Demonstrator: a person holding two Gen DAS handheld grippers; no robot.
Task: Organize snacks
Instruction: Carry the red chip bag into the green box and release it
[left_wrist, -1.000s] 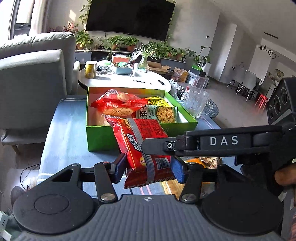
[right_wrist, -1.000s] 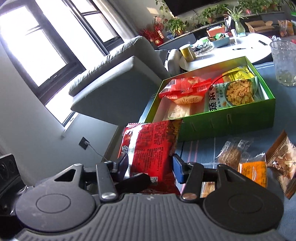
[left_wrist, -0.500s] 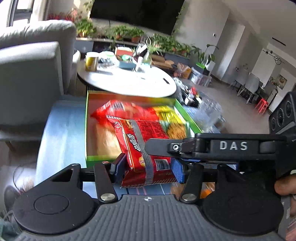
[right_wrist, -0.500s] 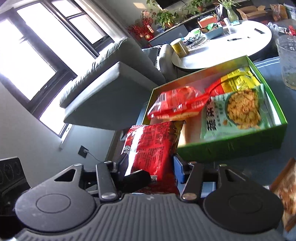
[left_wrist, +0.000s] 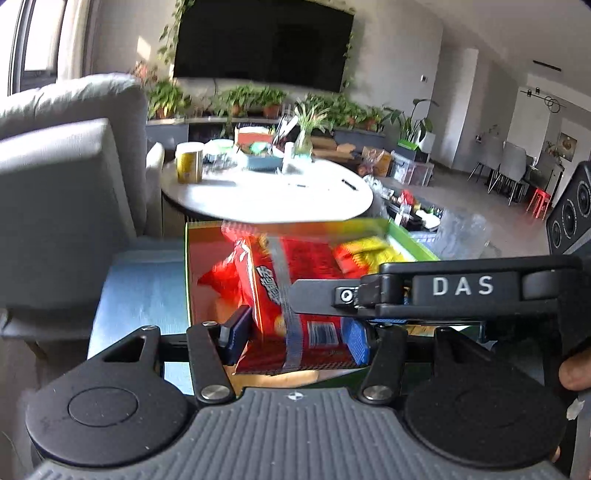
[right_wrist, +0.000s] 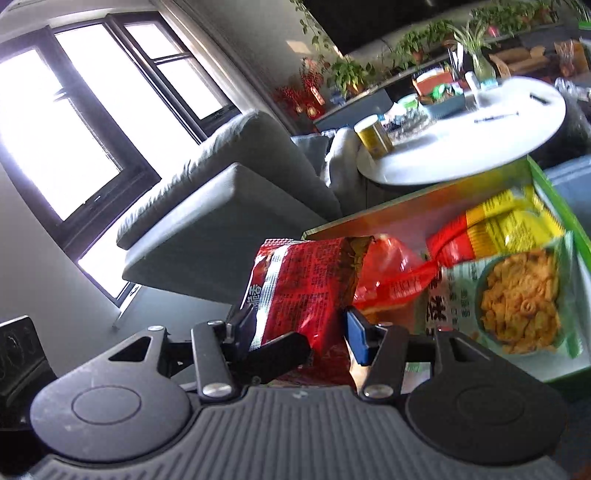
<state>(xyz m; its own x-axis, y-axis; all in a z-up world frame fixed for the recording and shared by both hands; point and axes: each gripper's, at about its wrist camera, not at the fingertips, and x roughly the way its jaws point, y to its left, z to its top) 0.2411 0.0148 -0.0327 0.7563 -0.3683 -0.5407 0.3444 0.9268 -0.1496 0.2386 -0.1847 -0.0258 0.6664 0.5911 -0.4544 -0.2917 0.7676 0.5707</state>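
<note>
a round white table (left_wrist: 280, 201) sits at the centre of the left wrist view, and toward 2 o'clock in the right wrist view (right_wrist: 491, 136). on it, at its 9 o'clock edge, stands a yellow can (left_wrist: 189, 162); a blue tray (left_wrist: 258, 162) lies near its far rim and a dark pen (left_wrist: 349, 183) toward 3 o'clock. a grey armchair (left_wrist: 66, 192) fills the 9 o'clock side. a dark wall screen (left_wrist: 262, 40) hangs at 12 o'clock above a row of potted plants (left_wrist: 255, 99). bright windows (right_wrist: 74, 122) take the 10 o'clock part of the right wrist view. grey dining chairs (left_wrist: 513, 166) stand far off at 3 o'clock.
</note>
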